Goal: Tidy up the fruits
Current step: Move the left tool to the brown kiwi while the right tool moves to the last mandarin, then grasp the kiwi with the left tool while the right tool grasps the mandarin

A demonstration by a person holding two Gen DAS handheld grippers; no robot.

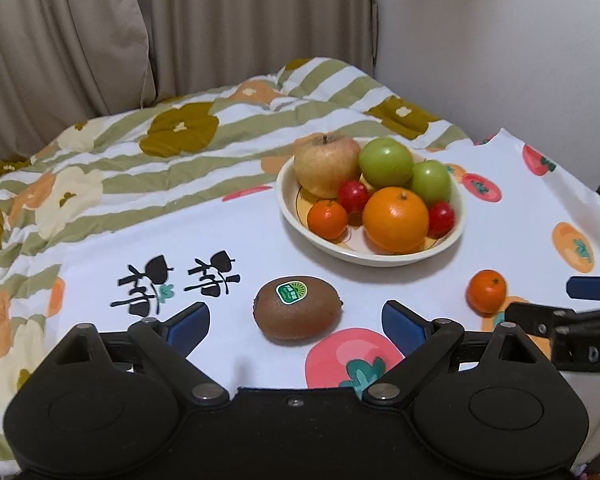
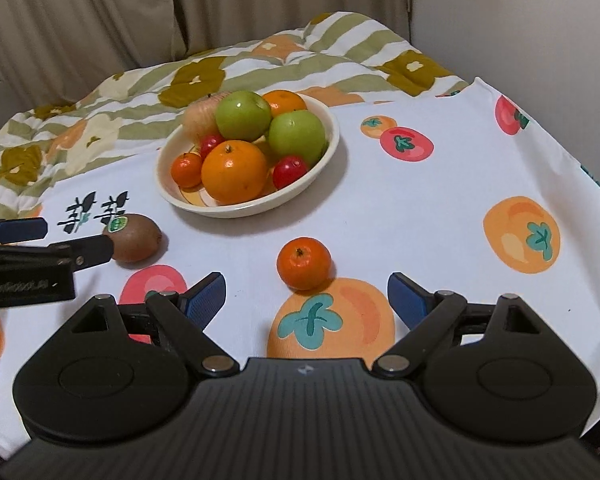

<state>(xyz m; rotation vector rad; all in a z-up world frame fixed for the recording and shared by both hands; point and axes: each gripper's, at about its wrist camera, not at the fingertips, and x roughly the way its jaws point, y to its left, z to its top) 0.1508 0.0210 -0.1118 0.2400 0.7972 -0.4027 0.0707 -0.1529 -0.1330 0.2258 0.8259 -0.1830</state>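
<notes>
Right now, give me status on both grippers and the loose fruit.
Left gripper open, kiwi between fingers, not gripped. Right gripper open, behind loose tangerine. Bowl nearly full. Nothing blocking.

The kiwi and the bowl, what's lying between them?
Nothing: only bare white tablecloth separates the kiwi from the bowl, seen in both wrist views.

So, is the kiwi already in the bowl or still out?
Out. The kiwi lies on the cloth in front of the bowl, between the open left gripper fingers.
</notes>
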